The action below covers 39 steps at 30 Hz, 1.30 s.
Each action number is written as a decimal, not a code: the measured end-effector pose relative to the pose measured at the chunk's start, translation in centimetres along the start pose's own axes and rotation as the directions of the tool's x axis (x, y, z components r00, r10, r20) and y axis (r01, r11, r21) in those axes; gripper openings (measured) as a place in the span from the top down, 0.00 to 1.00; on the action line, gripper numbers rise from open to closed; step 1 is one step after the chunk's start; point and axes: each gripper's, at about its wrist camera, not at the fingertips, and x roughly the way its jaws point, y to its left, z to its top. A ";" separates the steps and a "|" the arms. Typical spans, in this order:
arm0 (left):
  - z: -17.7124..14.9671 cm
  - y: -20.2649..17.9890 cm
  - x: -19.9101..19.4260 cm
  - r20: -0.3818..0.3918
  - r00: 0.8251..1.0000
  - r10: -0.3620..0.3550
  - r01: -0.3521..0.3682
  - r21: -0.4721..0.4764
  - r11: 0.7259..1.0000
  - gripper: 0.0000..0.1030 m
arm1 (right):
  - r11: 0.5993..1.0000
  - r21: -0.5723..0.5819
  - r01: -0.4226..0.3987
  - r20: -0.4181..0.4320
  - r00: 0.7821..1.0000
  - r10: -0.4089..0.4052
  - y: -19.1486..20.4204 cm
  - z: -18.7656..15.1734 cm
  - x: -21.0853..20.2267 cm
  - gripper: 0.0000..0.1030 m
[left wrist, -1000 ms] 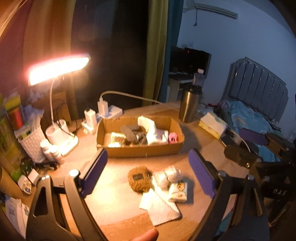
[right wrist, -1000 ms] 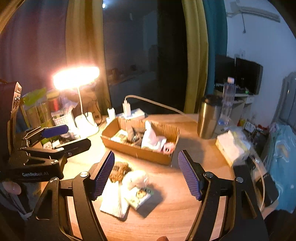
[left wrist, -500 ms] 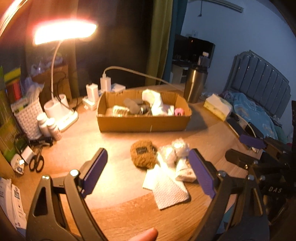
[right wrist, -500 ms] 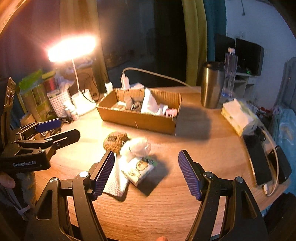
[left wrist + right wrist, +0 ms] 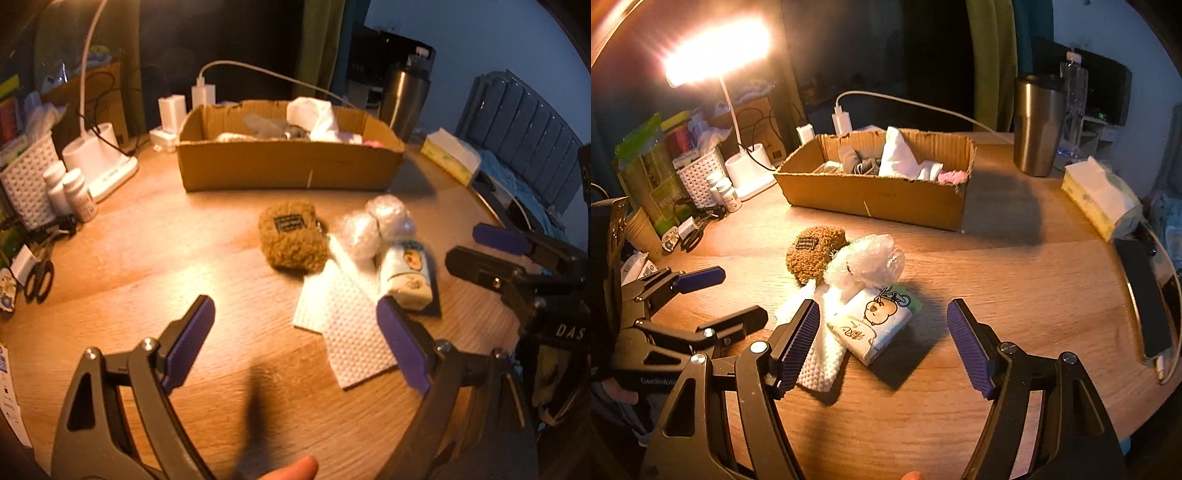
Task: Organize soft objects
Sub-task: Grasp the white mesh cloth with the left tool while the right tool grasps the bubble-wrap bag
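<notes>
Both grippers hover with jaws spread wide, holding nothing. Between and just ahead of the right gripper (image 5: 882,341) lies the tissue pack (image 5: 873,324), touching the plastic puffs (image 5: 866,264) and the white cloth (image 5: 816,345). Ahead of the left gripper (image 5: 295,339) sits the brown fuzzy pouch (image 5: 291,242); beyond it, the cardboard box (image 5: 288,168).

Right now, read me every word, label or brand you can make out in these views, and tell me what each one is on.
"DAS": on the right gripper's black body, seen from the left wrist.
"GenRobot", cut off: on the left gripper's body, seen from the right wrist.
Tissue pack: stylised print beside a cartoon, not readable.
Brown plush pouch: dark label, text too small.
Yellow tissue box: marking blurred.
</notes>
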 end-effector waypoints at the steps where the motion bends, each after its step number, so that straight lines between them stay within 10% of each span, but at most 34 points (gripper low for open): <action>1: 0.0 0.1 0.3 -0.004 1.000 -0.002 0.002 -0.003 1.000 0.12 | 1.000 -0.003 -0.004 -0.004 1.000 0.004 0.0 0.1 0.4 0.28; 15: 0.7 -1.1 3.5 -0.080 0.996 -0.045 0.048 0.036 0.998 0.12 | 0.998 -0.036 -0.060 -0.060 0.996 0.058 -0.1 2.6 6.5 0.28; 18: 0.7 -1.4 4.7 -0.109 0.994 -0.030 0.035 0.041 0.999 0.15 | 0.997 -0.041 -0.073 -0.087 0.994 0.069 -0.4 2.4 7.4 0.52; 28: 0.4 -3.4 5.2 -0.105 0.994 -0.018 0.029 0.112 0.993 0.79 | 0.997 -0.014 -0.081 -0.052 0.995 0.080 -1.9 1.3 5.3 0.62; 39: 0.3 -4.8 2.5 -0.059 0.995 -0.077 0.084 0.126 0.988 0.89 | 0.998 -0.024 -0.051 0.006 0.999 0.052 -1.7 1.4 2.2 0.62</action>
